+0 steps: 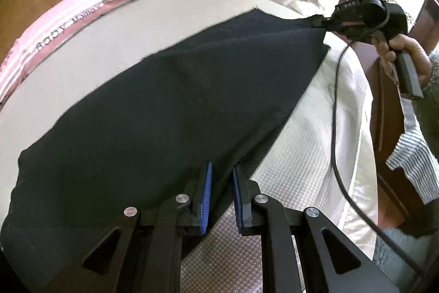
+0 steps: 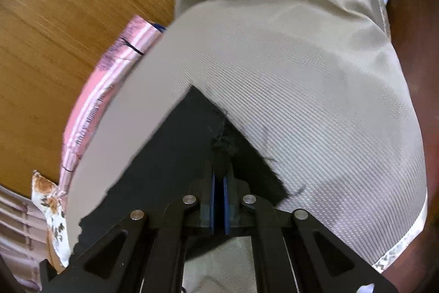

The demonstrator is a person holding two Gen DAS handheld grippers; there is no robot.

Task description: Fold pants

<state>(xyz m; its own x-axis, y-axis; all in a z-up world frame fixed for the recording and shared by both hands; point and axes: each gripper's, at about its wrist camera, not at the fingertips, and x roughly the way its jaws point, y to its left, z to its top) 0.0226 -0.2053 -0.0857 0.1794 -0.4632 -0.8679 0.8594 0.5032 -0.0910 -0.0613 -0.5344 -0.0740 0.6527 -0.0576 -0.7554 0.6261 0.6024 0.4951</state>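
Dark navy pants (image 1: 164, 106) lie spread across a beige bed cover (image 1: 115, 45). My left gripper (image 1: 222, 169) is open, its blue-padded fingers (image 1: 207, 188) straddling the pants' near edge. My right gripper (image 1: 319, 22) shows in the left wrist view at the far right, shut on the pants' far corner and lifting it a little. In the right wrist view the right gripper (image 2: 219, 169) is shut on the frayed corner of the pants (image 2: 170, 155), the blue pads pressed together over the beige cover (image 2: 301, 100).
A pink striped cloth (image 1: 55, 29) lies along the bed's far edge by a wooden panel (image 2: 68, 4). A black cable (image 1: 336, 128) hangs from the right gripper over the bed's right side. A floral cloth (image 2: 52, 202) sits at lower left.
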